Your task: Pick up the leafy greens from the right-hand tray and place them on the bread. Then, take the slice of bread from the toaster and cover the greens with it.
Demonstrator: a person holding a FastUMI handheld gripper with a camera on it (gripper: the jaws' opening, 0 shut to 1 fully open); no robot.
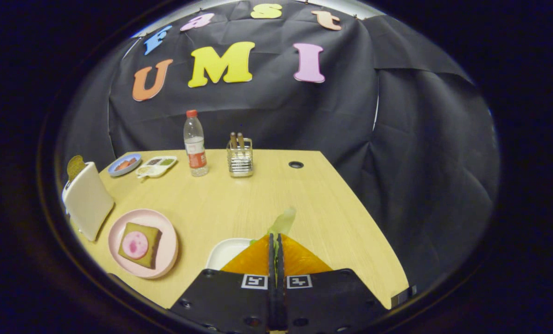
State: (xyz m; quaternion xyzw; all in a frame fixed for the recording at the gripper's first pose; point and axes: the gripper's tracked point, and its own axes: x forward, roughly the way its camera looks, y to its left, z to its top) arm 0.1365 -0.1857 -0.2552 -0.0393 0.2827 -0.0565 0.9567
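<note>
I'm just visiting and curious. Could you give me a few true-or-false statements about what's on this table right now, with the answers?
1. The tongs are closed on the leafy greens. True.
2. The bread on the pink plate is already covered with greens. False: that bread carries just a round pink slice.
3. A slice of bread sticks up from the toaster. True.
4. The water bottle lies on its side. False: it stands upright beside the wire utensil holder.
</note>
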